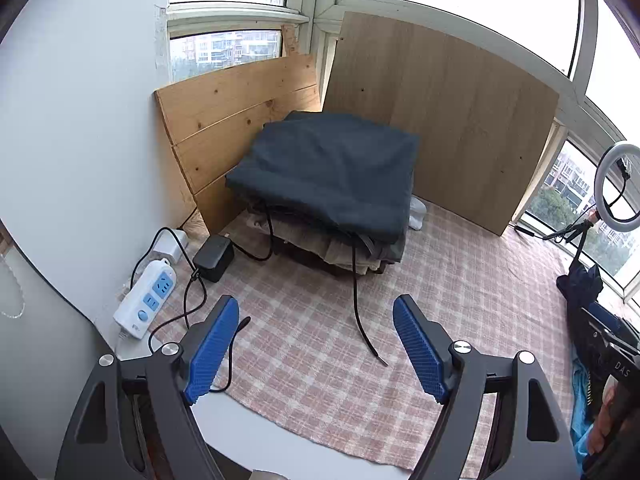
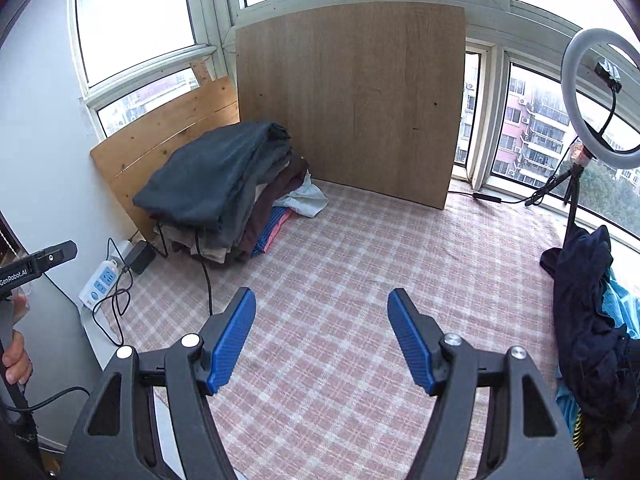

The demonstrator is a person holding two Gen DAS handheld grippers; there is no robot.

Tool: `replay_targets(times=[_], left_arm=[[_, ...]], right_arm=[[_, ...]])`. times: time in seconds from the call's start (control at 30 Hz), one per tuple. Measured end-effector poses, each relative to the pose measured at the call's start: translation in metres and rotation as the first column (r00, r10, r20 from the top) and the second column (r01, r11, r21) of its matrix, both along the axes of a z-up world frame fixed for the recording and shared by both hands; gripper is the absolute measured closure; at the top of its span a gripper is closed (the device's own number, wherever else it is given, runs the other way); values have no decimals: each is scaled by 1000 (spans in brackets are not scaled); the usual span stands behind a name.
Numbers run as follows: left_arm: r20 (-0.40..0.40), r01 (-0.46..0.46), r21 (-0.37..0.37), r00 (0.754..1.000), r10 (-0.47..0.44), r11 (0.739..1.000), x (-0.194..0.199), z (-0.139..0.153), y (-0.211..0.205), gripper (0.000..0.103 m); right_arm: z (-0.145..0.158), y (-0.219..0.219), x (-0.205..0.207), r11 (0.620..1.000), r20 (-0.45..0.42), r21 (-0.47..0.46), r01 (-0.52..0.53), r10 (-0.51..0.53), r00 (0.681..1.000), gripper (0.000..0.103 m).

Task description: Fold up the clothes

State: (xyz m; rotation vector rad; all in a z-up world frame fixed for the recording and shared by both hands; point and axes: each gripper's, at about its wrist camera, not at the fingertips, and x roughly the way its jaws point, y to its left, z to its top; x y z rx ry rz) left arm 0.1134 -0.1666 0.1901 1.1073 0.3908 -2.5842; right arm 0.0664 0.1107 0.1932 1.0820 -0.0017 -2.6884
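I was in a home, in a glazed apartment balcony: curved windows (image 2: 136, 20) at twelve o'clock showed residential blocks (image 2: 532, 136) outside, a checked cloth (image 2: 340, 280) covered the counter, folded clothes (image 1: 332, 184) sat stacked, and a power strip (image 1: 146, 300) lay at nine o'clock.

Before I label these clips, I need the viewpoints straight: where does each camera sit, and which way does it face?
Left wrist: on the left gripper, facing the folded clothes stack in the corner; open blue pads show.
Right wrist: on the right gripper, facing the tall wooden board; the person's hand shows at left.
Shared: stack, checked cloth, power strip, ring light.
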Motion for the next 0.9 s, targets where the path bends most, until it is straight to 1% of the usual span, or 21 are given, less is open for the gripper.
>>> replay_targets(times=[0.1, 0.2, 0.3, 0.4, 0.63, 0.83, 0.9], left_arm=[[8, -18, 28, 1000, 18, 999, 12, -7, 13, 25], [17, -27, 12, 999, 27, 1000, 21, -9, 28, 25], [23, -33, -3, 999, 33, 999, 27, -8, 39, 25], [16, -45, -7, 999, 45, 999, 32, -5, 46, 25], [-2, -72, -15, 997, 72, 997, 41, 2, 57, 25], [-31, -92, -12, 995, 92, 996, 45, 9, 56, 25], [-41, -103, -31, 994, 102, 994, 45, 11, 57, 25]], right_arm=[[-9, 21, 15, 1000, -5, 5, 17, -17, 1000, 35], [-18, 41, 22, 999, 4, -10, 37, -37, 999, 35], [-29, 58, 21, 998, 48, -41, 47, -45, 998, 35], [-35, 69, 21, 997, 70, -60, 50, -46, 996, 35], [-35, 74, 19, 999, 56, -32, 26, -25, 998, 35], [-39, 70, 19, 1000, 63, -14, 8, -7, 998, 35], [-39, 70, 19, 1000, 56, 0, 7, -7, 998, 35]])
